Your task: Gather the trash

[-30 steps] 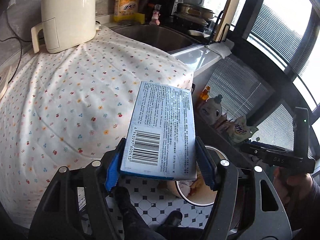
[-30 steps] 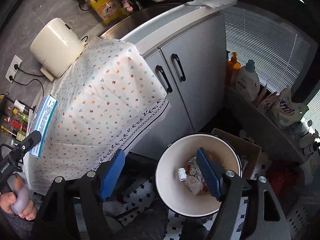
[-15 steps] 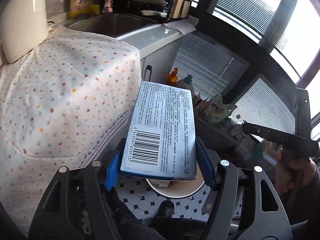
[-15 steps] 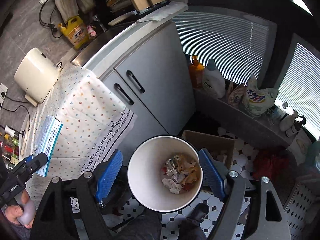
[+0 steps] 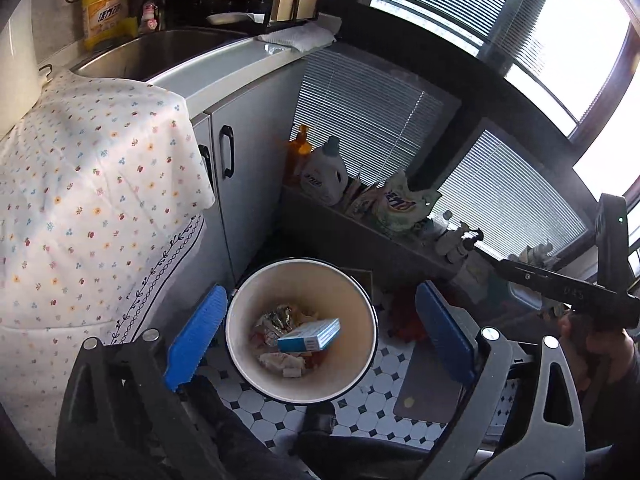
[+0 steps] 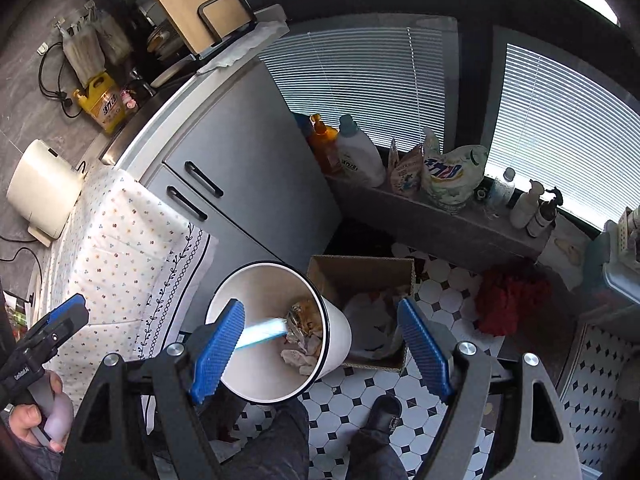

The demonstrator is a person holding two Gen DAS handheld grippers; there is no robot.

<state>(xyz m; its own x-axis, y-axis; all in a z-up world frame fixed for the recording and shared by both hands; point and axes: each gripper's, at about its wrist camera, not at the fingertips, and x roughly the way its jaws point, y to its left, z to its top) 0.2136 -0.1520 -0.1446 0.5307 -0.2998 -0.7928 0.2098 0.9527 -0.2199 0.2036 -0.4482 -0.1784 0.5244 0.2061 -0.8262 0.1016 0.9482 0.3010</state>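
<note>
Kitchen corner, tiled floor (image 5: 384, 392), white bin (image 5: 362, 344) beside grey cabinet. Blue box (image 5: 309, 334) lying flat in bin on crumpled trash, long axis left-right, directly below left gripper (image 5: 316, 340); jaws just opened, wide apart, nothing between. Right gripper (image 6: 320, 344) also apart and empty, over bin's right rim.

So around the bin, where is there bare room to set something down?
Free: the floral cloth covering the surface left of the white bin, and the tiled floor between the cardboard box and the window ledge. Crowded: that ledge, lined with bottles and bags, and the bin, holding trash plus the blue box.
</note>
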